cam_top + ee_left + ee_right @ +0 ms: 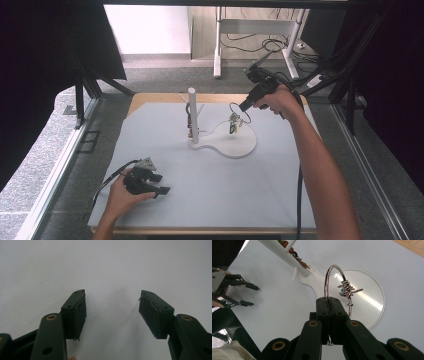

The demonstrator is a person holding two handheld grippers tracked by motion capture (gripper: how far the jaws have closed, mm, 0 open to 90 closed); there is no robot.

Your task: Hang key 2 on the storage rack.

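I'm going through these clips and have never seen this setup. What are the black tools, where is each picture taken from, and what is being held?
A person works at a table with a hand-held two-jaw gripper in each hand. One picture looks down from above; the other two come from cameras riding on each gripper. The left gripper rests low over the bare tabletop with its jaws apart and nothing between them. The right gripper is shut on a metal ring strung with small keys or charms, held above a white stand with an upright post that has something hanging on it.
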